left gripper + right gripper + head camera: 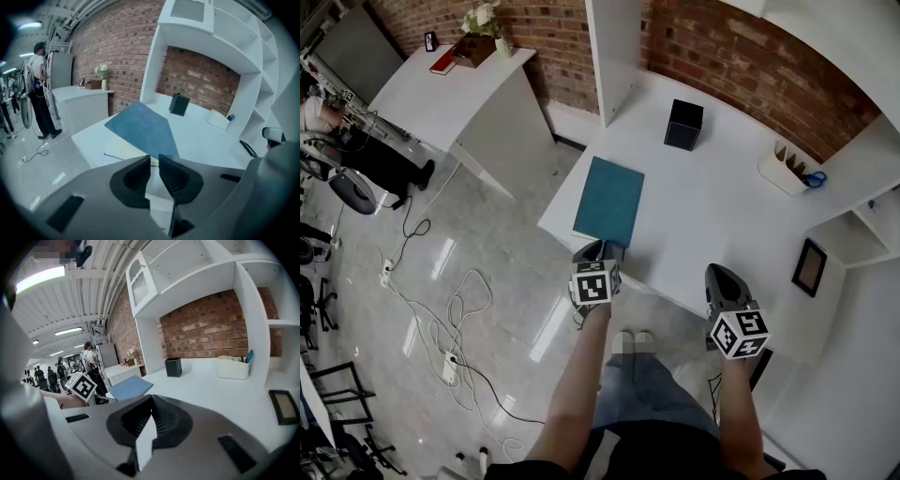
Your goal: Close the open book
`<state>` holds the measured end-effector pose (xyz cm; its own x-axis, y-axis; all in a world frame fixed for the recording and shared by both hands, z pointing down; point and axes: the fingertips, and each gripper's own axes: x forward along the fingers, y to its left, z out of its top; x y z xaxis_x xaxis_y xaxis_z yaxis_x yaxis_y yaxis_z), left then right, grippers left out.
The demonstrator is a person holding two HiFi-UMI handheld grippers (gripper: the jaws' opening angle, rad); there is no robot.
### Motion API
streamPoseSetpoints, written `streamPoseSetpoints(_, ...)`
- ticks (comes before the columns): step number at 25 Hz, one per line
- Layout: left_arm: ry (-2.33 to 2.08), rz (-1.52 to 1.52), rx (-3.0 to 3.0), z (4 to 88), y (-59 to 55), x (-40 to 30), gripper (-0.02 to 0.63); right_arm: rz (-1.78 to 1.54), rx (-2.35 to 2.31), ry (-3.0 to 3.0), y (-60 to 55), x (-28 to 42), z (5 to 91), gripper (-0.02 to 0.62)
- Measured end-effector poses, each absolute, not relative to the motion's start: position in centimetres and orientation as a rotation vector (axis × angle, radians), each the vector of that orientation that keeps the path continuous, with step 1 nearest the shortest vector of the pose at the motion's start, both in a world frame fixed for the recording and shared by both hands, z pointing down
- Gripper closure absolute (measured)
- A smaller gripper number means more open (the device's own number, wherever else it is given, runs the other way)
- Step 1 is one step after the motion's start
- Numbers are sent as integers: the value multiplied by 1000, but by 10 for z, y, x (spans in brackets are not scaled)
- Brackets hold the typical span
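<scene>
White desk [712, 206] carries the teal book [610, 201]. In the left gripper view the book's blue cover sits tilted up over cream pages, not flat. Left gripper [600, 251] is at the book's near edge. Its jaws are slightly apart with a narrow gap and pinch nothing. The cover's near corner lies just beyond the jaw tips. Right gripper [720, 274] is well right of the book, jaws pressed together, empty. Black box [683, 124] stands beyond the book.

A black box [683, 125] stands at the back of the white desk [712, 216]. A white holder [783, 173] with scissors [814, 177] sits further right, and a frame [809, 267] lies nearer. Cables [441, 309] trail across the floor.
</scene>
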<state>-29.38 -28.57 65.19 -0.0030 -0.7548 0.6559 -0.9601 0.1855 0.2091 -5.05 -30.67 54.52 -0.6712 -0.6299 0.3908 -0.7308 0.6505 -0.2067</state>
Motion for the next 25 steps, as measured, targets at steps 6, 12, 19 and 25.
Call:
streamPoseSetpoints(6, -1797, 400, 1611, 654, -286, -294, 561, 508, 1098, -2587, -308, -49, 546, 597)
streamPoseSetpoints(12, -1785, 374, 1642, 642, -279, -289, 561, 510, 1108, -2599, -308, -49, 542, 597)
streamPoseSetpoints(19, -1848, 299, 1805, 593, -269, -277, 563, 502, 1127, -2636, -311, -51, 528, 597)
streamPoseSetpoints(25, -1957, 202, 1994, 516, -280, -278, 577, 453, 1169, -2705, -323, -51, 496, 597)
